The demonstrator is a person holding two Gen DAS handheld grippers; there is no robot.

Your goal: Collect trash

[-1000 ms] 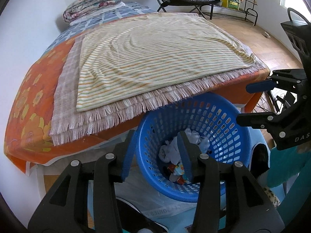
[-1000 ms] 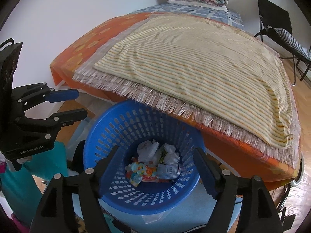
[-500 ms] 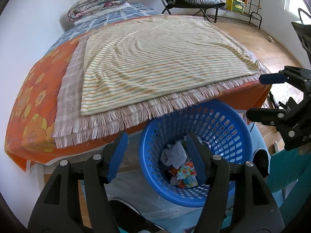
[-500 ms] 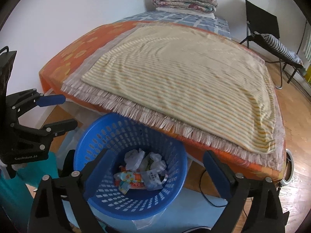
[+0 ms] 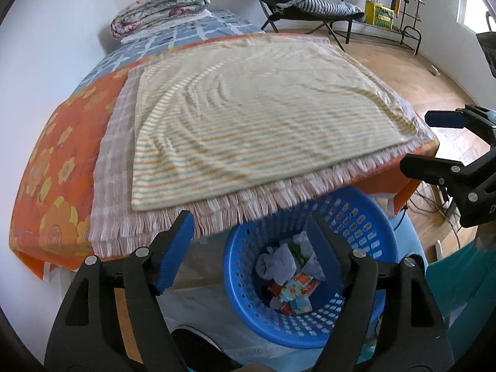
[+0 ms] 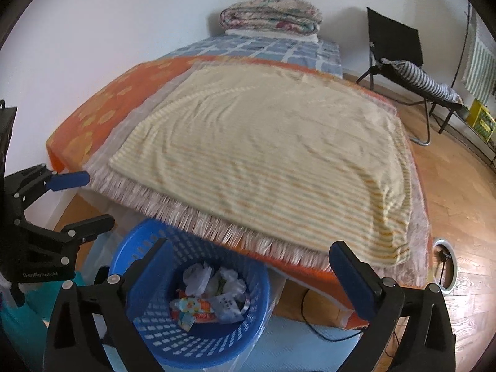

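Right wrist alone shows floor socket (image 6: 444,263) beside bed (image 6: 93,114).

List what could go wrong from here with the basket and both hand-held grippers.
1. The blue basket stands on the floor against the bed's foot, partly under the fringed blanket; a hand-held gripper dipping in could snag the fringe.
2. The left hand-held gripper and right hand-held gripper are both open and empty close together above the basket, so they might collide.
3. A cable trails on the floor beside the basket and could catch if it is dragged.
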